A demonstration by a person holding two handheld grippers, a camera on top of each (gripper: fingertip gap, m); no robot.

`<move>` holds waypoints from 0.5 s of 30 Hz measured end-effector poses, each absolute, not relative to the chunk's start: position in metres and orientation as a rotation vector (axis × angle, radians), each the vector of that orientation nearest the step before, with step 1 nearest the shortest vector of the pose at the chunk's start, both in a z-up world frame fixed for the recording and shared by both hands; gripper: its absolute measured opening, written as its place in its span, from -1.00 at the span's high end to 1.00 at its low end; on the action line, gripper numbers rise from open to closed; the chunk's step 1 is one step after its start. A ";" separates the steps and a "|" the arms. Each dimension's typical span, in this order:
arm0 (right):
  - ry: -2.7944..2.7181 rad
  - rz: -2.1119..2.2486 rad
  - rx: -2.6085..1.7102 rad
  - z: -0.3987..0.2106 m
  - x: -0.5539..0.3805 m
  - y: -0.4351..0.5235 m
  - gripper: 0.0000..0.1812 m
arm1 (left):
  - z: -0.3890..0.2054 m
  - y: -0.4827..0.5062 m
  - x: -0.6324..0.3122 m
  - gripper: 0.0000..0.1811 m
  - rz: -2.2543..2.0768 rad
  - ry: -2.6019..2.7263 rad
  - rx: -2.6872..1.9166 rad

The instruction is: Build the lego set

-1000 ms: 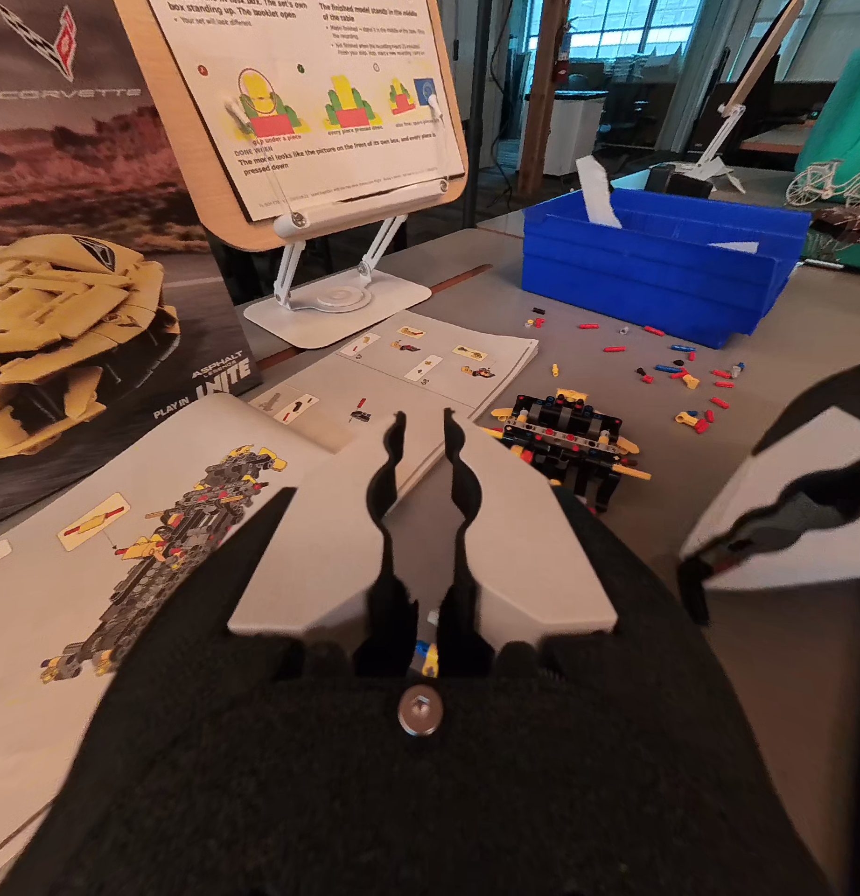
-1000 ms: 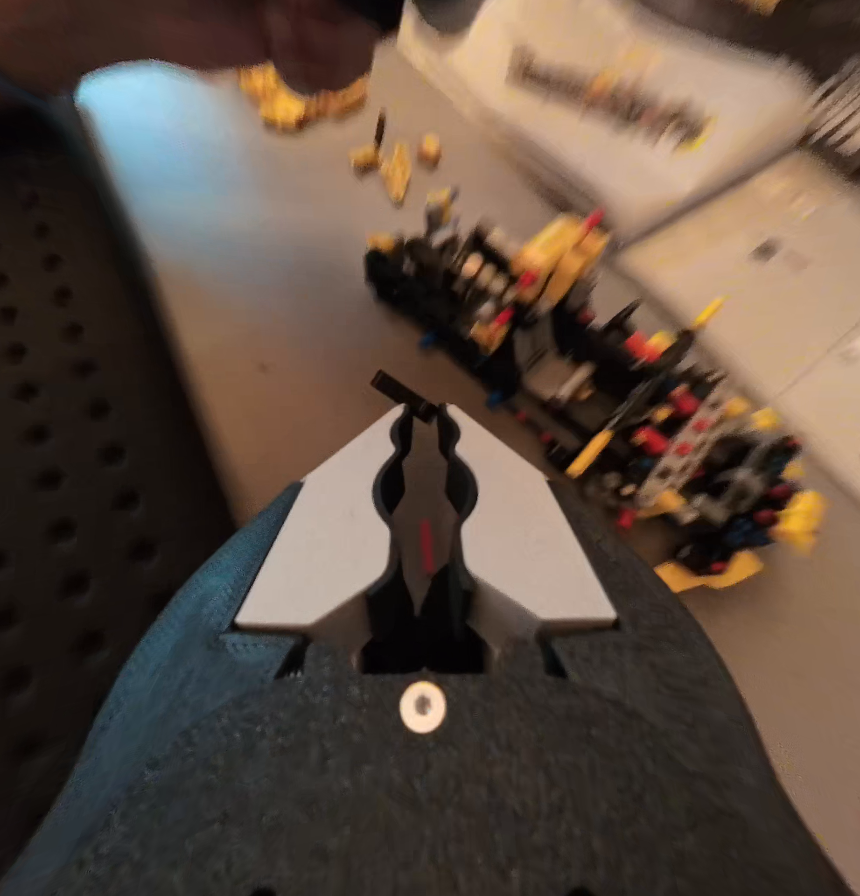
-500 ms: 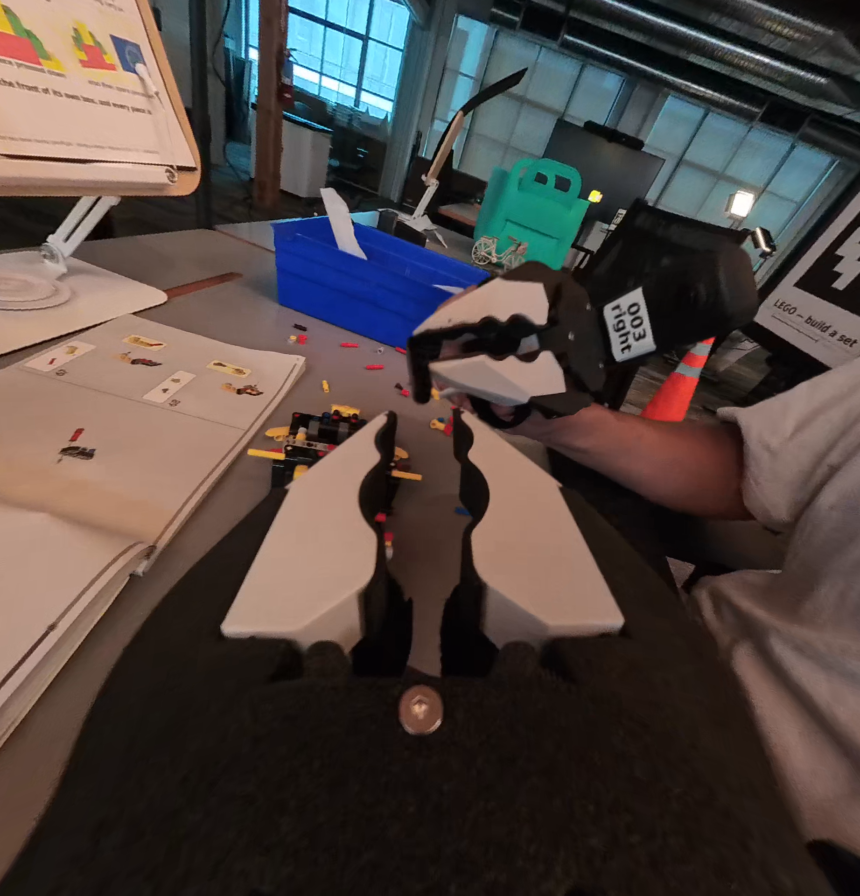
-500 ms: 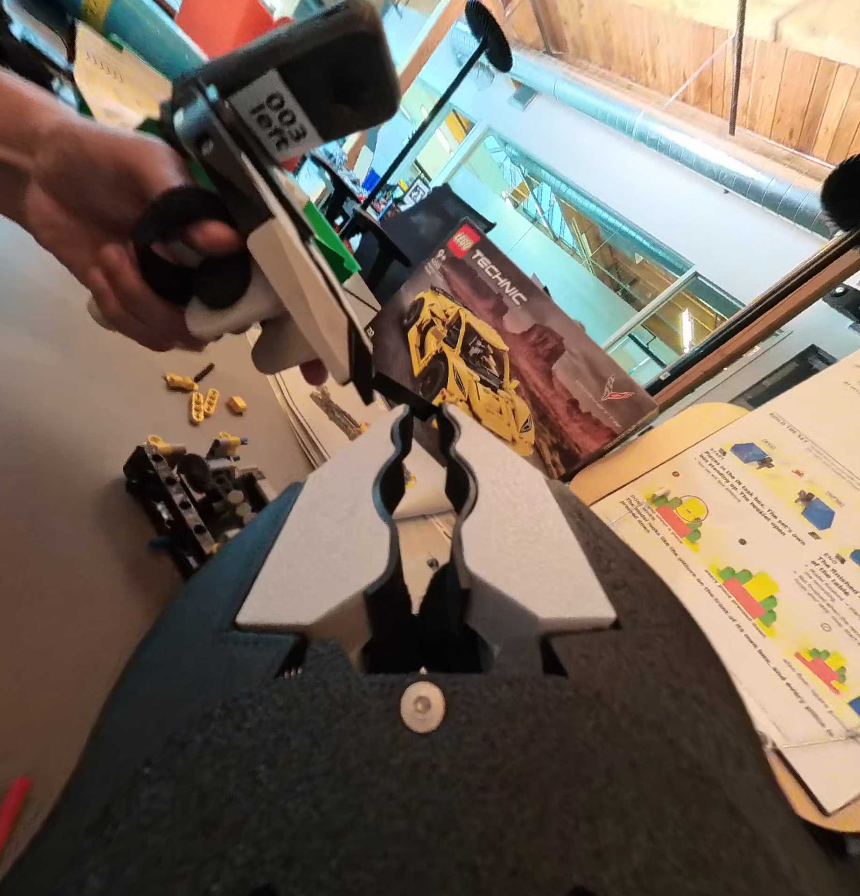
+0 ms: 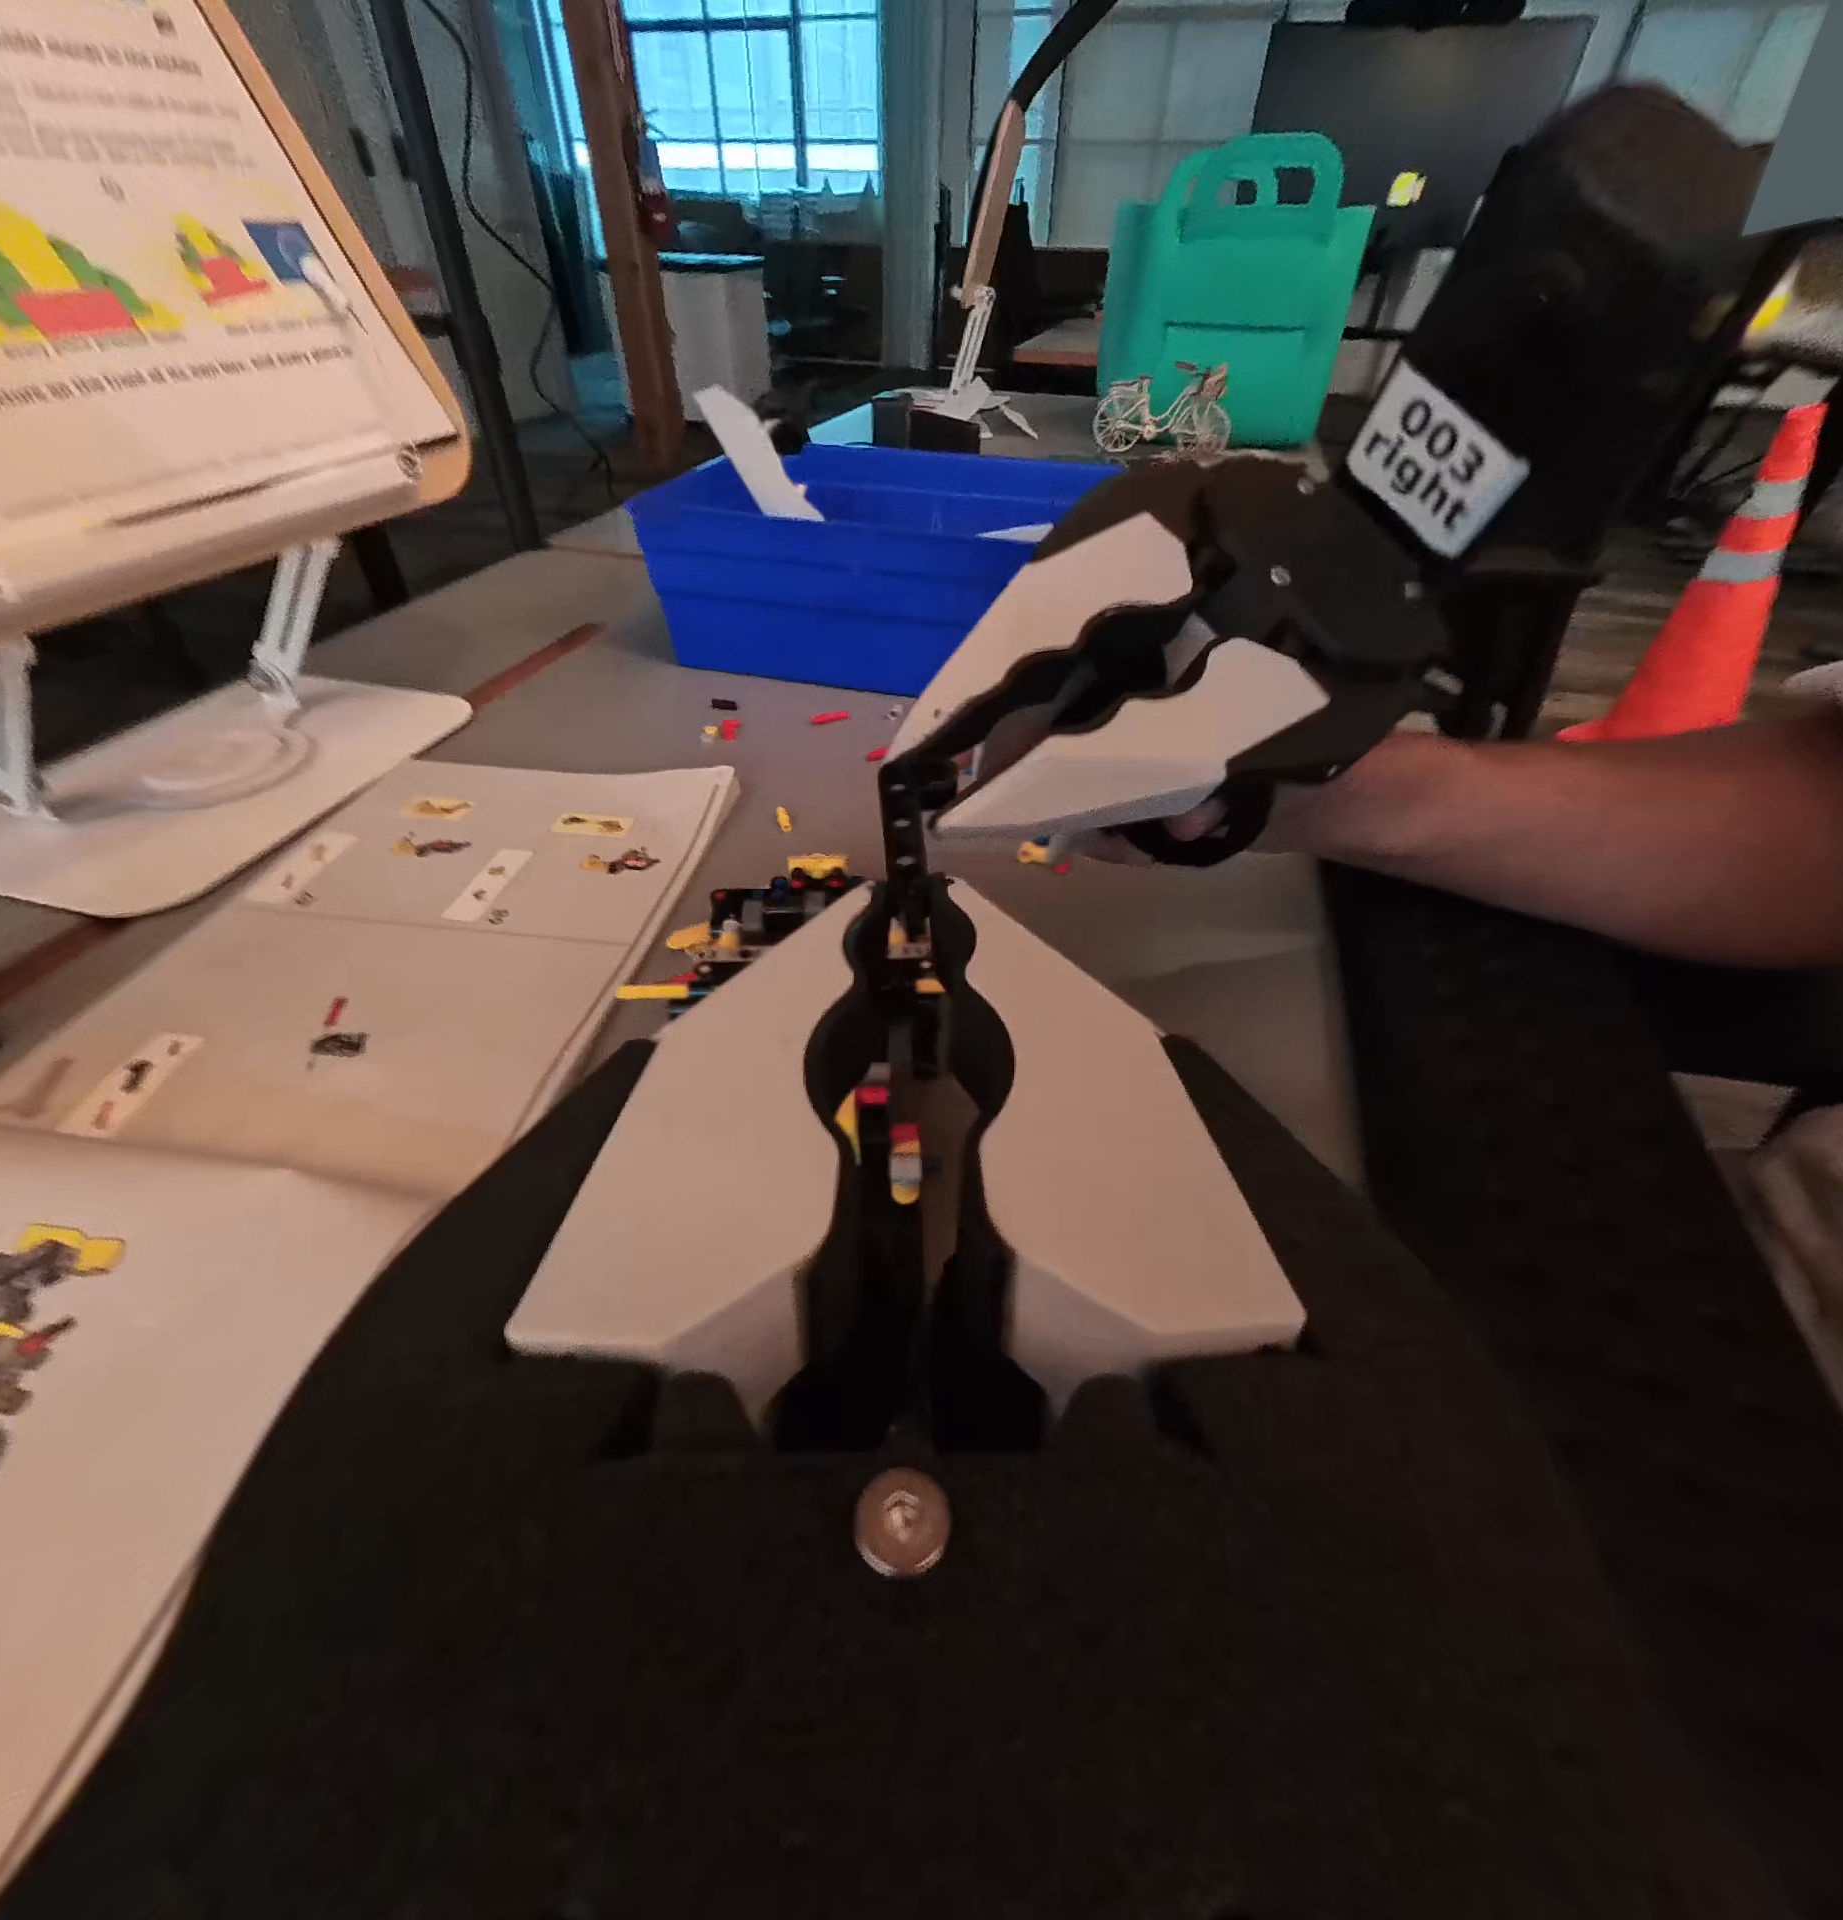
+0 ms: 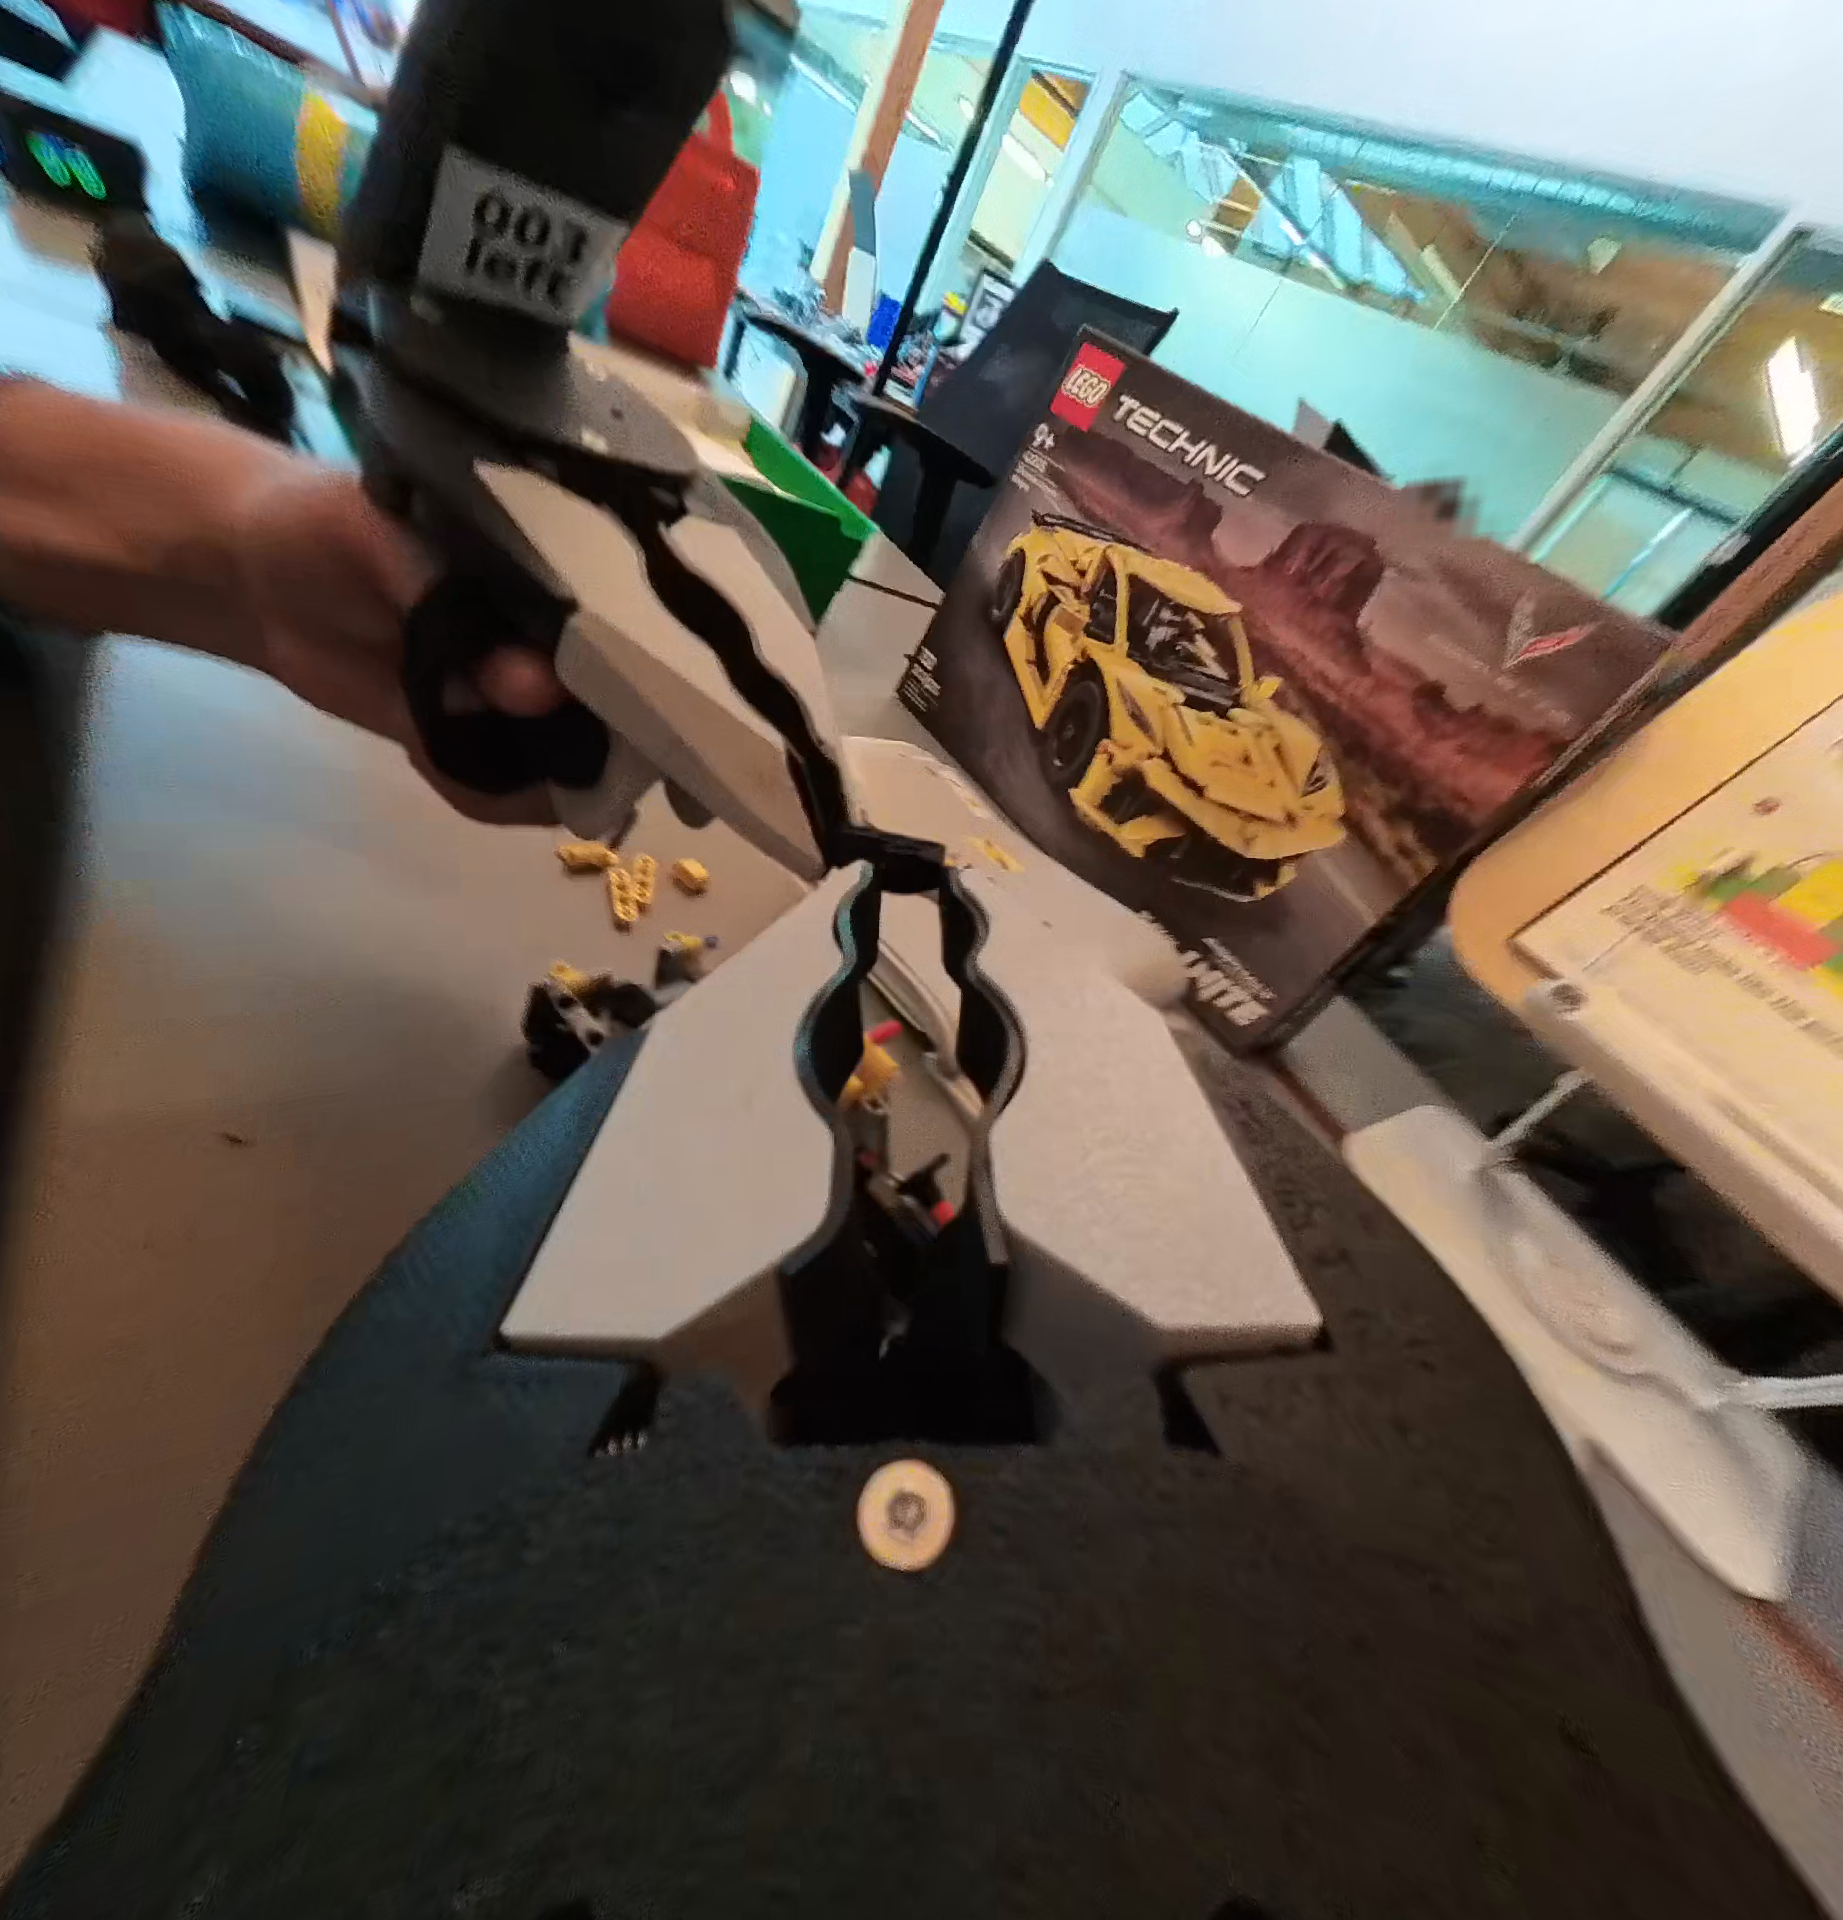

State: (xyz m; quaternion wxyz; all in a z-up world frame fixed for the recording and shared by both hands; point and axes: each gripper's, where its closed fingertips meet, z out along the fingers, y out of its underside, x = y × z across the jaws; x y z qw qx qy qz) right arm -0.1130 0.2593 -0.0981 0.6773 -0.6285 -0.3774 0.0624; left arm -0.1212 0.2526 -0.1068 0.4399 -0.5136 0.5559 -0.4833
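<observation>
A black lego beam [image 5: 904, 831] hangs in the air between my two grippers. My left gripper [image 5: 909, 902] is shut on its lower end. My right gripper [image 5: 922, 774] comes in from the right and is shut on its upper end. In the right wrist view my right gripper [image 6: 901, 875] holds the beam [image 6: 896, 847], and the left gripper [image 6: 832, 831] meets it from the upper left. The partly built black and yellow model [image 5: 761, 925] lies on the table below, and also shows in the right wrist view [image 6: 584, 1013].
An open instruction booklet [image 5: 429, 935] lies at the left. A blue bin [image 5: 844, 592] stands behind, with small loose pieces [image 5: 829, 717] before it. The set's box [image 6: 1260, 707] and a sheet on a stand [image 6: 1686, 935] are upright at the table's side. Yellow pieces [image 6: 636, 878] lie on the table. Only a small space, under 4 cm, lies between the two pairs of fingers.
My left gripper has closed from open onto the black beam. The two grippers have come together tip to tip above the model.
</observation>
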 end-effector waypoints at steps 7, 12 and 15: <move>-0.618 0.740 -1.490 -0.090 -0.116 0.254 0.81 | -0.091 0.266 -0.125 0.93 -0.990 1.299 -1.117; -0.484 1.000 -1.577 -0.095 -0.125 0.262 0.69 | -0.094 0.264 -0.122 0.92 -0.833 1.327 -1.015; -0.446 1.024 -1.603 -0.098 -0.126 0.266 0.77 | -0.102 0.263 -0.119 0.92 -0.743 1.364 -0.978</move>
